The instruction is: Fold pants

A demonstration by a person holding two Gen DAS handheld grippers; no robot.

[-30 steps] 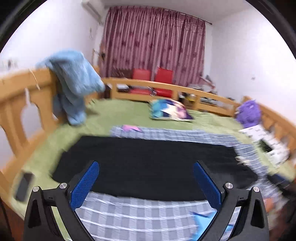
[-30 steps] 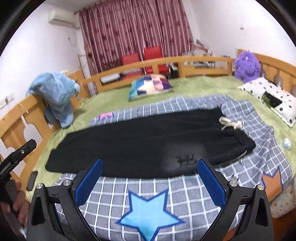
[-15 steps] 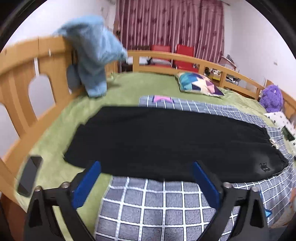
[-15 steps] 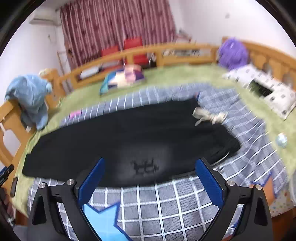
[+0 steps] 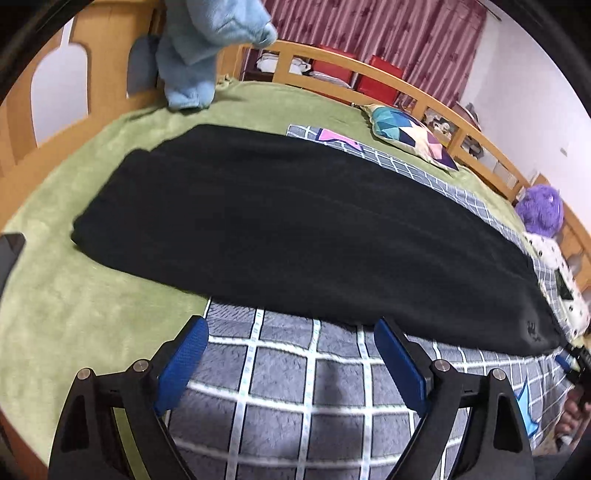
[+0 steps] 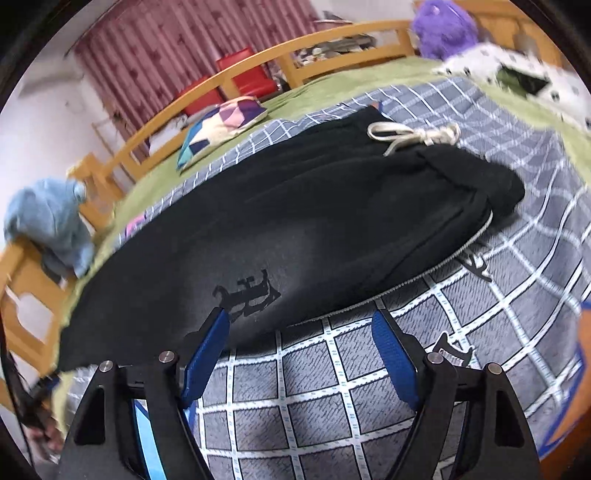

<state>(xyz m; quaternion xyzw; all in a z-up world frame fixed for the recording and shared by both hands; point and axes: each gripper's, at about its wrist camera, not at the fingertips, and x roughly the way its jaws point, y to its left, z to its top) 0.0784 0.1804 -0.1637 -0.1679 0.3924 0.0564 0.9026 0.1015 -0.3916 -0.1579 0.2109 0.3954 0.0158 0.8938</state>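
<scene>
White drawstring [image 6: 413,136] shows only by right tool [image 6: 301,334].

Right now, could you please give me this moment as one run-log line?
step: approach | pants: flat on checked blanket, unfolded | left gripper: jaws open, empty | right gripper: jaws open, empty, near edge by waistband

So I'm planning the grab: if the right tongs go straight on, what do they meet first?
Most likely the near edge of the black pants, beside the printed logo; the open right tongs hang over the checked blanket, though depth is unclear.

Wooden bed rail [image 5: 391,79], maroon curtains [image 5: 388,33], white wall [image 5: 524,103]
</scene>
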